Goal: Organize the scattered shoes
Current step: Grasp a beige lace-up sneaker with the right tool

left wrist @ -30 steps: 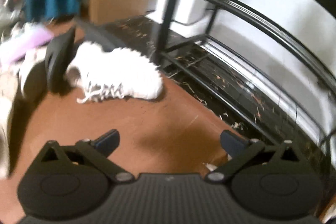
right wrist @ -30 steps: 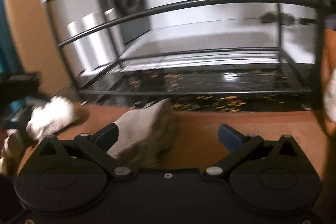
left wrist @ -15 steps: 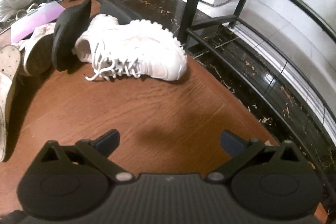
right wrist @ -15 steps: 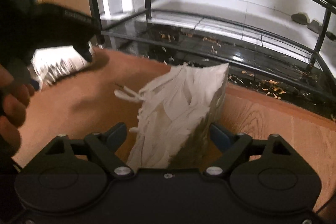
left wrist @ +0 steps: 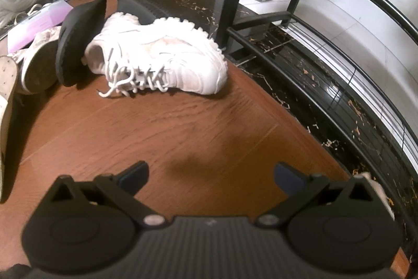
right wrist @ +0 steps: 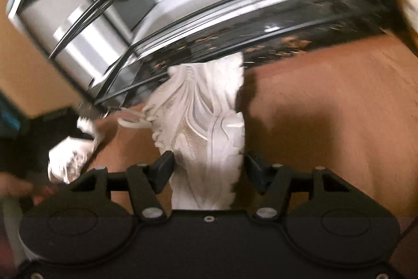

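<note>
Right claw (right wrist: 207, 169): jaws have just been closing, now roughly half spread, a white mesh sneaker (right wrist: 206, 119) between them; both pads against its sides near the heel end
White mesh sneaker: toe pointing away toward the shoe rack (right wrist: 183, 17), over the wooden floor (right wrist: 326, 109); whether lifted clear of the floor cannot be told, view blurred
Left claw (left wrist: 211, 175): jaws spread wide, nothing between them, hovering above bare wooden floor
Chunky white sneaker (left wrist: 162, 56): lying on its side on the floor, laces trailing, just beside the rack's corner post
Black sole (left wrist: 78, 41): propped upright, touching the chunky sneaker's heel
Shoe rack: black metal frame, visible tiers holding no shoes
Far left floor: more pale shoes (left wrist: 31, 64), partly hidden
</note>
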A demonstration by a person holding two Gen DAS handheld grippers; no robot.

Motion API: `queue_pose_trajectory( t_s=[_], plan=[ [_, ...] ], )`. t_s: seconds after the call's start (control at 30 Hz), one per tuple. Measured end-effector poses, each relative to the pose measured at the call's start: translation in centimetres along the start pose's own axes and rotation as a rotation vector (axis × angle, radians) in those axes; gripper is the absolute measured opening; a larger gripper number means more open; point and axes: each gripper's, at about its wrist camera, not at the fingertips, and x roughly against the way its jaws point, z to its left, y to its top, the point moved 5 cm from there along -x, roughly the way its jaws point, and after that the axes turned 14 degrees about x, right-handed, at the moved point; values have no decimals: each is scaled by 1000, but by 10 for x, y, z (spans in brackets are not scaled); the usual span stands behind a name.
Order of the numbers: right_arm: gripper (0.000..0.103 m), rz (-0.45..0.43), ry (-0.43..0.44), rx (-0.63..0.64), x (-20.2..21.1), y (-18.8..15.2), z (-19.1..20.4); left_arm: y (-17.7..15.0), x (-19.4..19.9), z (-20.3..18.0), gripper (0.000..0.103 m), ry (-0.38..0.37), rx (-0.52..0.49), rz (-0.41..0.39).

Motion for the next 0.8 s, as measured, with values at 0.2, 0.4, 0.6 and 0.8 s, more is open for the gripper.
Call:
queue_pose_trajectory(
  t_s=[0.2, 0.4, 0.6, 0.8],
  plan=[
    [57, 18, -119, -70, 10, -10, -44, 0, 6, -3, 102, -11, -22, -17],
    [71, 41, -218, -82, 13, -12, -64, 0, 8, -4, 102, -15, -32, -24],
    [99, -42, -227, 257, 1, 18, -15, -2, 5, -7, 102, -6, -49, -24],
    [69, 92, -260, 387, -47, 11, 4, -3, 6, -8, 102, -10, -60, -31]
  ],
)
